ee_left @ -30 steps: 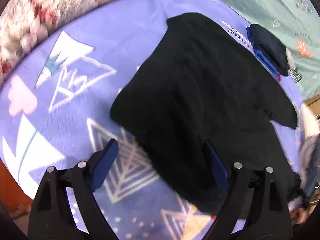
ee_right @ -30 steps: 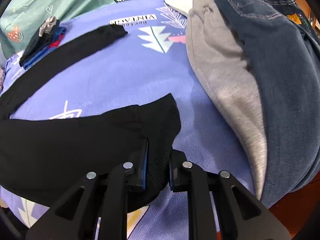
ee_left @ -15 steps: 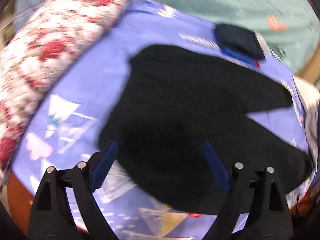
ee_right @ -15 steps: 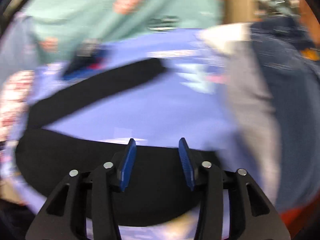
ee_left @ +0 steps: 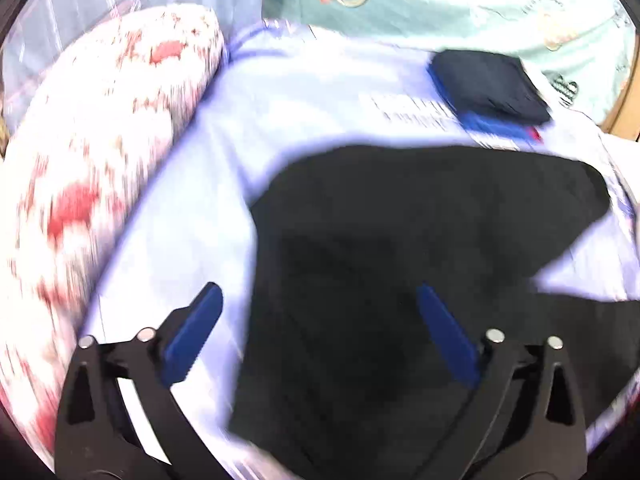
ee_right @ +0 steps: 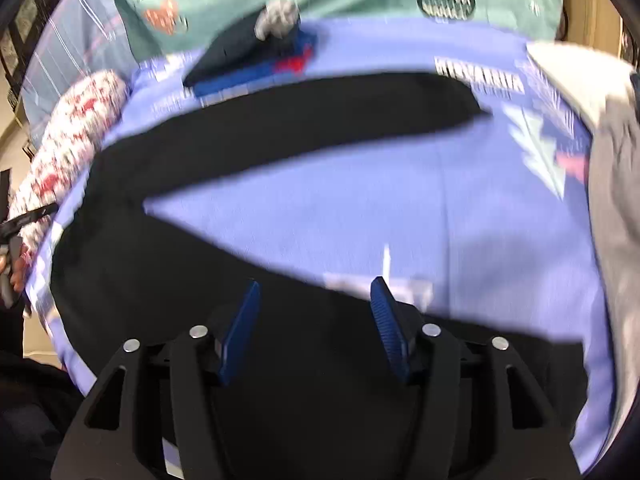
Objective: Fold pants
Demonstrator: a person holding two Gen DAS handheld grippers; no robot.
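Black pants (ee_left: 400,240) lie spread flat on a purple printed sheet (ee_left: 304,92), the two legs splayed apart in a V. My left gripper (ee_left: 320,316) is open and empty, held above the waist end, one finger over the sheet and one over the cloth. In the right wrist view the pants (ee_right: 200,264) fill the lower left, with the far leg (ee_right: 340,116) running to the right. My right gripper (ee_right: 316,312) is open and empty above the near leg. Both views are blurred.
A folded dark blue garment (ee_left: 488,84) lies at the far edge of the sheet, also in the right wrist view (ee_right: 248,56). A red and white floral pillow (ee_left: 88,152) lies at the left. Grey pants (ee_right: 612,200) lie at the right. Teal bedding (ee_left: 460,4) lies behind.
My right gripper has let go of the pant leg hem and opened, then drawn back and up. My left gripper stayed open and pulled back and up; both views now show more of the bed.
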